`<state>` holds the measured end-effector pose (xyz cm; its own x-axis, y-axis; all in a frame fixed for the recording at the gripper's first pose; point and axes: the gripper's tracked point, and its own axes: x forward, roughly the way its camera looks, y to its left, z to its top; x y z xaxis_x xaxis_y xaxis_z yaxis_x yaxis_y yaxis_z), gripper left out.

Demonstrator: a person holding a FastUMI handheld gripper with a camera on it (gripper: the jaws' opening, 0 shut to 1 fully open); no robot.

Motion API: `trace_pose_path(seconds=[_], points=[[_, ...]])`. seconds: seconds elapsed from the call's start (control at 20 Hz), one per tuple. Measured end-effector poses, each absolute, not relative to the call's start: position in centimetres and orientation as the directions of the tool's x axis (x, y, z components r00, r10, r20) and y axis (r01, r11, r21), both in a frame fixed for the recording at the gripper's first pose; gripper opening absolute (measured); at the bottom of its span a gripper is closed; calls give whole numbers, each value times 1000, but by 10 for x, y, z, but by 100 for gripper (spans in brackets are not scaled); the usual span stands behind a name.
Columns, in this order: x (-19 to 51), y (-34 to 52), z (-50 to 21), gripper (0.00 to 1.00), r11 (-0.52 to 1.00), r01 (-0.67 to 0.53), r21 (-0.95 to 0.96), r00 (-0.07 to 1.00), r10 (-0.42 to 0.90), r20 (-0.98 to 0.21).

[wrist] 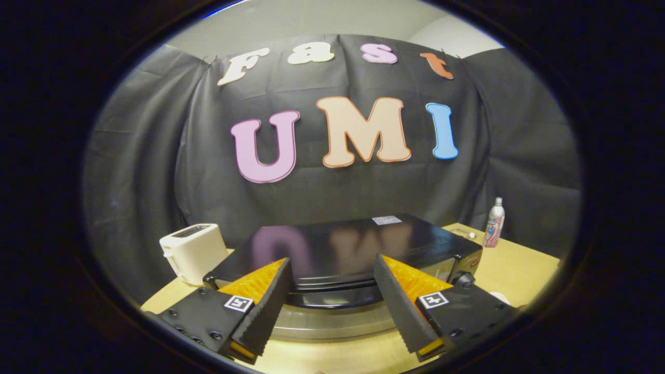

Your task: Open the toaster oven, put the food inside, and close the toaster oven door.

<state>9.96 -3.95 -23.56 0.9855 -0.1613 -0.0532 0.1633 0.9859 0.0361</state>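
Hovering above the near edge of the toaster oven (343, 254), the gripper (332, 291) is held with its fingers spread wide apart and nothing between them; it is released, and no contact with anything is made.

Risks noted. The door handle cannot be made out clearly from this high angle; only a dark curved band and a pale glassy strip are seen between the fingers, below the top edge. A descent judged by eye could end on the top panel or on the glass instead of the handle. The glossy top reflects the wall, so its surface is hard to read and a finger could skid on it. If the door is pulled at one end only, it is judged likely to twist or slip free. The knob (464, 280) at the right front, just beside the right finger, could be struck or turned by accident. No food is seen, so its location must be confirmed before the door is opened.

Condition of the oven. It is a black, low, wide box standing on a wooden table (519, 270), door apparently closed. A white toaster (193, 252) stands to its left, and a small bottle (494, 222) stands far right, well apart.
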Motion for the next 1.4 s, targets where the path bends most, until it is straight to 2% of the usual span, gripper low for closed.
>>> trace_pose_path(seconds=[0.2, 0.4, 0.75, 1.1, 1.4], points=[[90, -39, -235, 96, 986, 169, 13, 984, -169, 55], [67, -41, -239, 95, 985, 170, 42, 980, -173, 96], [17, -43, -254, 93, 980, 180, 82, 982, -183, 34], [-20, -44, -282, 92, 976, 211, 44, 975, -207, -84], [-36, -45, -301, 91, 976, 215, 17, 968, -211, -135]])
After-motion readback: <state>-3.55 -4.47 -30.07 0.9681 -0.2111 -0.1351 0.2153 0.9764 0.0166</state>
